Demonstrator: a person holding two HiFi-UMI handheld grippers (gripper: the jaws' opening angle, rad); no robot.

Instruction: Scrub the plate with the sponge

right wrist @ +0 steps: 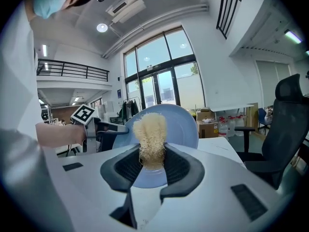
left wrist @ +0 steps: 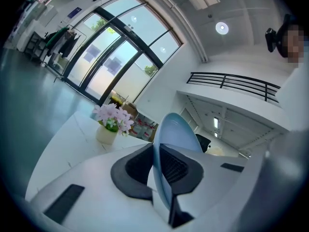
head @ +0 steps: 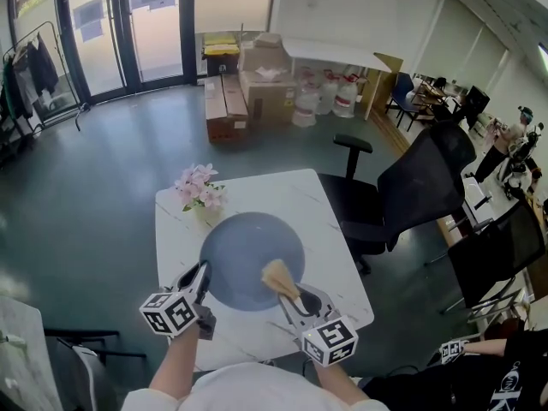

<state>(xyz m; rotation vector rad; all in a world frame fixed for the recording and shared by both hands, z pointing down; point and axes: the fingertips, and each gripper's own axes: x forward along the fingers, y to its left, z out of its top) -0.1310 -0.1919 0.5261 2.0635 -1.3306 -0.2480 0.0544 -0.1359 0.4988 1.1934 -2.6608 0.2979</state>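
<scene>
While the left gripper (head: 202, 271) clamped its jaws shut on the rim of the blue plate (head: 244, 251) over the white worktop (head: 282, 191), the right gripper (head: 289, 296) pinched the tan sponge (head: 278, 274) tightly between its jaws, in front of the plate's face.

The room is lit brightly and evenly by daylight admitted through the tall glass doors (head: 158, 32) and by round ceiling lamps (left wrist: 221, 28). The white table (head: 332, 229) is rendered near overexposure. Both gripper views are bent strongly at the edges and darkened in the corners; the left gripper (left wrist: 157, 164) is slightly blurred.
</scene>
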